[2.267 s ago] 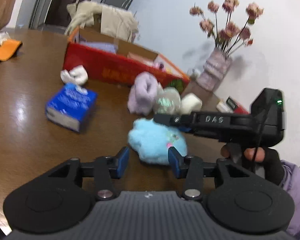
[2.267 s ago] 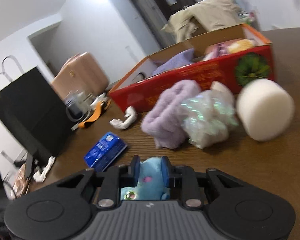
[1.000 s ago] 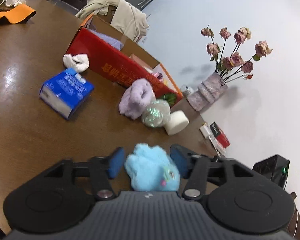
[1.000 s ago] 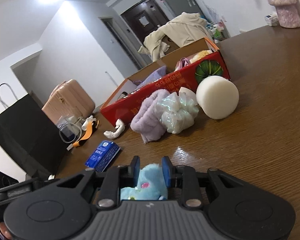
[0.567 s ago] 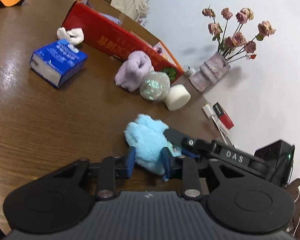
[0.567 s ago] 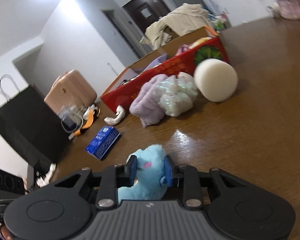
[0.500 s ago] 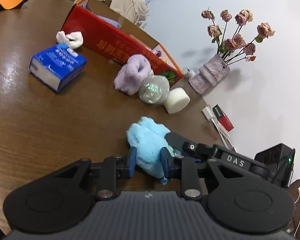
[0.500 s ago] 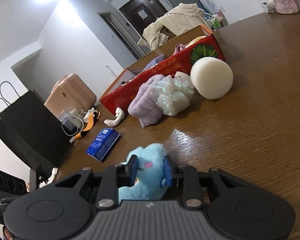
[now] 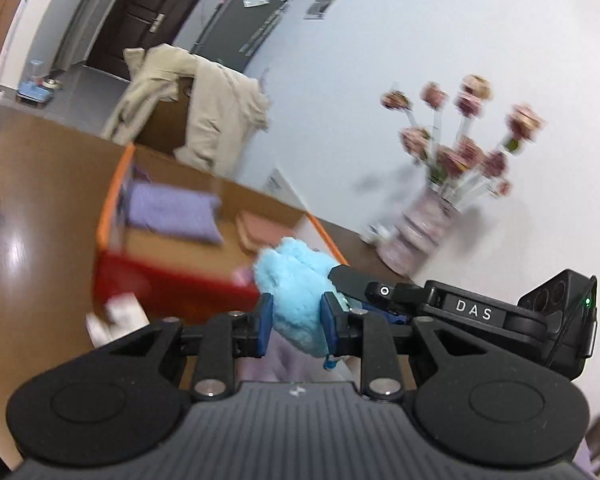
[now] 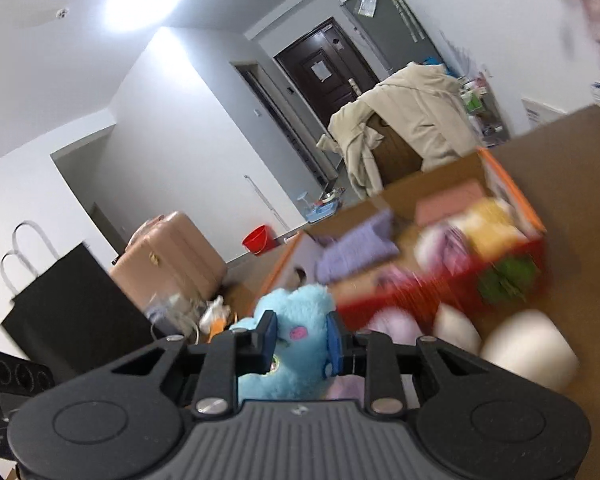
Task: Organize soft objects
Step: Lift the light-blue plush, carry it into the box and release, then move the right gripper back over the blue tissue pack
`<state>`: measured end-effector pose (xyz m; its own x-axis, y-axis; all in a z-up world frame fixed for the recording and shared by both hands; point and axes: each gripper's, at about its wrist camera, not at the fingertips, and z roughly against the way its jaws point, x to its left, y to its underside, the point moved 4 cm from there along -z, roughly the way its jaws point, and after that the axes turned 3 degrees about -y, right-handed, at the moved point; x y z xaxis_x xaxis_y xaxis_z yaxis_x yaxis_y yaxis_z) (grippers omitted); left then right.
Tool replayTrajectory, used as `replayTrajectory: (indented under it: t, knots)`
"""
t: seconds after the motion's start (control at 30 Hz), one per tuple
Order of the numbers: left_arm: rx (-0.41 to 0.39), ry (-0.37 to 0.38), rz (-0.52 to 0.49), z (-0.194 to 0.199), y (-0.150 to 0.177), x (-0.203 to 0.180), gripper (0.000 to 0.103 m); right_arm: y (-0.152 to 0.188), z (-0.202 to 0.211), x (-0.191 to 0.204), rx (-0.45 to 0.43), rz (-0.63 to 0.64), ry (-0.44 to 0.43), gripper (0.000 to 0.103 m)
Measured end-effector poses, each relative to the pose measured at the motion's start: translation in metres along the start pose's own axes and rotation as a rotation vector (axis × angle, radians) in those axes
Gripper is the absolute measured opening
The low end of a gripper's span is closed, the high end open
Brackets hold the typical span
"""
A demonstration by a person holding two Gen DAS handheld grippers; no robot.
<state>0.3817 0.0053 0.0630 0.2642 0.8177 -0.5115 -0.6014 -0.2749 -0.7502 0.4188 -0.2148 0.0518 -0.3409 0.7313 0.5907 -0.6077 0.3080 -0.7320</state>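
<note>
- Left gripper [image 9: 296,320]: jaws pressed onto the blue plush toy [image 9: 296,292], which bulges between the pads, clear of the table.
- Right gripper [image 10: 300,338]: also clamped on the same toy [image 10: 296,320], from the opposite side.
- Red box [image 9: 172,280] lies just ahead and below, open-topped, with a purple cloth [image 9: 172,214] and pink item inside.
- Judgement: carry the toy over the near wall before either gripper releases; free one side first to avoid stretching it.
- Obstructions: white sponge roll [image 10: 528,348] and lilac bundle [image 10: 392,324] crowd the box front; the flower vase [image 9: 416,232] stands beyond to the right.
</note>
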Motion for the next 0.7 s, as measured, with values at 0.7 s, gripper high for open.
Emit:
replayTrajectory:
  t: [0.7]
  knots:
    - [0.014,-0.266,-0.144,-0.017,-0.036,0.064,0.038,-0.018,-0.151,0.015,0.189,0.185,0.178,0.018]
